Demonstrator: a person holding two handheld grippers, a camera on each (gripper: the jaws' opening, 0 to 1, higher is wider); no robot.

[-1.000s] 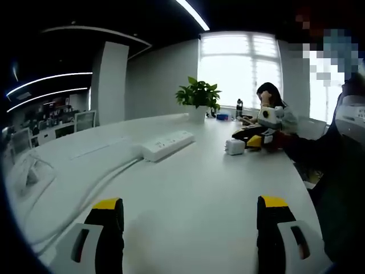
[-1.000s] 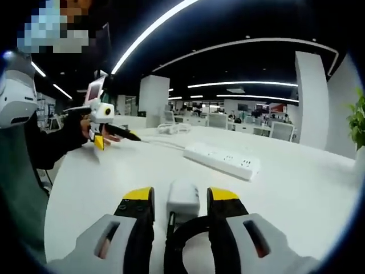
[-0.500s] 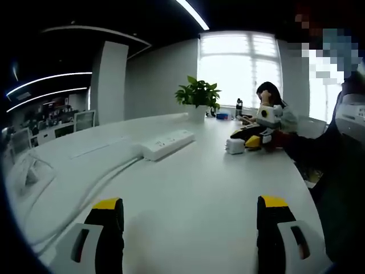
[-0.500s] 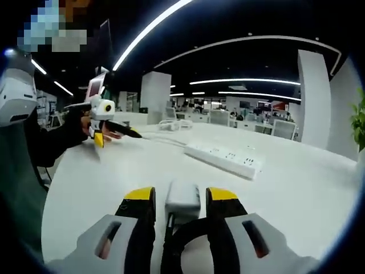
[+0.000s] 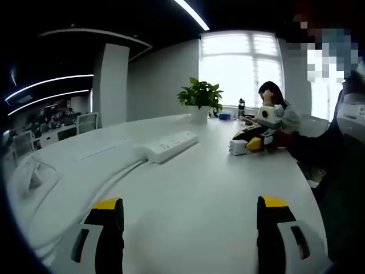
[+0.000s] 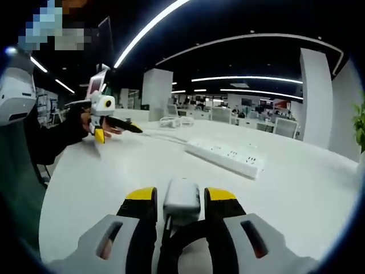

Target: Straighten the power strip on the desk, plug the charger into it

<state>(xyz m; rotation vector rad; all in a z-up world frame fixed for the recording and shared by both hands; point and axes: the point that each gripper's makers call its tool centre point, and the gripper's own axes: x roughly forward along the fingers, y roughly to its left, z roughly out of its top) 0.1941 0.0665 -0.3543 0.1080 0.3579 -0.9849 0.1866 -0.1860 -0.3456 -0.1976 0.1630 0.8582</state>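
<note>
Step in hand looks like the charger pickup, plug-in not yet done. Left gripper view first: the left gripper (image 5: pixel 191 220) has its jaws wide apart, nothing between them, low over the bare white desk (image 5: pixel 199 194). A white cable (image 5: pixel 97 191) runs at 9 o'clock toward the power strip (image 5: pixel 170 146), which lies at about 11 o'clock from the jaws, angled across the desk, so it may not be straightened yet; hard to judge. A potted plant (image 5: pixel 199 97) stands at 12 o'clock behind the strip. At 1 o'clock the other gripper comes in from the right, sitting at the charger (image 5: pixel 238 146) on the desk; a seated person (image 5: pixel 274 105) is behind it by the window. Right gripper view: the left gripper (image 6: pixel 108 123) shows at 10 o'clock, held up off the desk, jaws spread. The right gripper (image 6: pixel 181 197) has its yellow-tipped jaws closed in on the white charger (image 6: pixel 181 200), each jaw touching a side, so it seems clamped; the charger's dark cord (image 6: pixel 171 245) loops down between the jaws. Whether the charger is lifted clear of the desk can't be told. The power strip (image 6: pixel 225 158) lies at 1 o'clock, well apart from the charger, sockets facing up. Next move probably calls for carrying the charger over to 1 o'clock, turning its prongs down and lining them with a free socket, with the left gripper likely needed to square and hold the strip.
</note>
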